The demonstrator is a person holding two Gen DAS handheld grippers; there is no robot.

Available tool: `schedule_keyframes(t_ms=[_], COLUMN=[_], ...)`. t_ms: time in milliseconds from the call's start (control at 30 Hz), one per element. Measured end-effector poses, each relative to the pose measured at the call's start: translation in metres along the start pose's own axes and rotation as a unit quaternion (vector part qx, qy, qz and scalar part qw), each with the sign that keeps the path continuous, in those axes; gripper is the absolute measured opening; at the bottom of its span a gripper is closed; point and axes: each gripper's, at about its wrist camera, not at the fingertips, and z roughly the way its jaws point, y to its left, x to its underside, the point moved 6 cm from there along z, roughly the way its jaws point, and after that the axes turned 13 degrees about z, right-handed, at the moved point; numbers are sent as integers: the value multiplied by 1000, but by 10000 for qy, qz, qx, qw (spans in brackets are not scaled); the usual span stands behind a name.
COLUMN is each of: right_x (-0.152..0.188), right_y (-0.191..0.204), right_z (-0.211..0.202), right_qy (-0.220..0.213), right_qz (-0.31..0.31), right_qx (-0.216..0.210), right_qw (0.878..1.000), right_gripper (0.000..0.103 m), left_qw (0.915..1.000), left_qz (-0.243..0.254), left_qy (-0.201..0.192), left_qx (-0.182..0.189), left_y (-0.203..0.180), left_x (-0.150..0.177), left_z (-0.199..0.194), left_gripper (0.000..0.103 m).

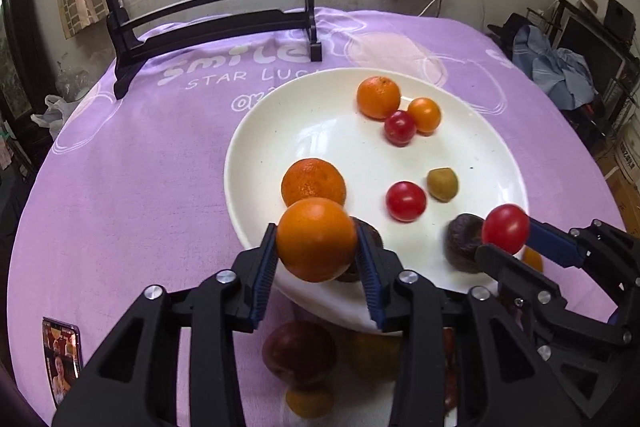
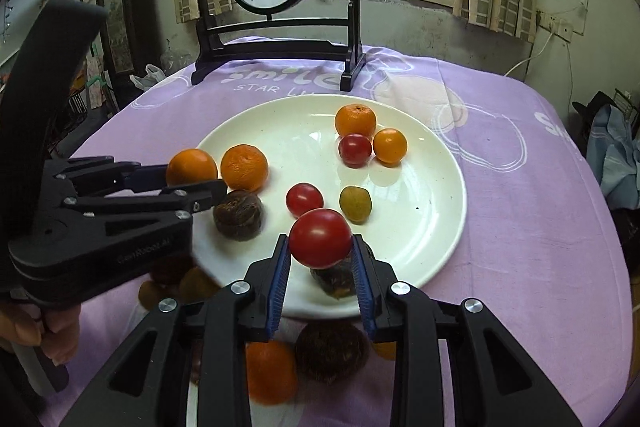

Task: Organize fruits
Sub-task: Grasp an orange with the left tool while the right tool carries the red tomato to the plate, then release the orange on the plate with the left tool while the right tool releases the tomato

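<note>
My left gripper (image 1: 316, 231) is shut on an orange (image 1: 316, 241), holding it in the air over the near left rim of the white plate (image 1: 280, 131). From the right wrist view, that gripper (image 2: 204, 183) and the orange (image 2: 191, 167) sit at the plate's (image 2: 280, 131) left edge. My right gripper (image 2: 320, 239) holds a red tomato (image 2: 320, 239) at its fingertips above a dark brown fruit (image 2: 334, 281) near the plate's front rim. On the plate lie more oranges, tomatoes, a greenish fruit (image 2: 355, 203) and another brown fruit (image 2: 238, 215).
Several loose fruits lie blurred on the purple cloth under both grippers, among them a dark red one (image 1: 298, 351) and an orange (image 2: 270, 371). A black stand with a round painted panel (image 1: 208, 27) rises behind the plate. A phone (image 1: 62, 359) lies near left.
</note>
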Motion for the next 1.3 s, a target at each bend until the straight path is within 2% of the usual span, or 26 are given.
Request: schedule_keyframes(t_ms=[33,67,100,200,300,700,933,1067,1133,1167,1233,1267,1300], right_x=[-1,-1,0,2,7,53,81,89,91,93,95,97,100], right_y=[-3,-5,-6,-10,-13,-19,-23,-21,-20,-19,-17,-15,-13], right_z=[-1,-2,-3,-10,-19,-61,-67,-72,-73,-74,-74,-72,-70], right_qy=[-61,-82,-88,-99,-85,-56,77,112,123,139,176,225,297], right_qz=[110,170,198,229,274,236,526,499,488,480,453,430,414], right_qx=[-4,-53,-104,-108,-152,-116,-247,-268,-278,-297,-326,-344,-374], right_qw=[9999,9998,9997,9996,9995,9996,9983,9983,9983,9983,9983,9982,9980], right_gripper=[45,47,49,49,49,50,50,50,50,50,50,50,50], left_qw=[10000,9998,9996,9987,9982,9981,9999,9995,9992,9988,9992,9991,9991], left_qz=[-43,-50,-16,90,105,363,25,29,37,32,59,125,195], left_qy=[-32,-119,-197,-369,-487,-420,113,292,347,403,302,284,263], left_qx=[-67,-140,-187,-336,-346,-268,40,130,213,286,251,283,256], left_y=[2,3,3,4,4,-10,-10,-12,-13,-14,-14,-15,-17], left_x=[0,1,0,0,4,51,91,105,109,111,110,110,110], left_z=[0,-3,-7,-20,-34,-60,-39,-32,-28,-25,-24,-24,-24], left_gripper=[58,63,64,72,75,75,75,75,65,50,35,28,28])
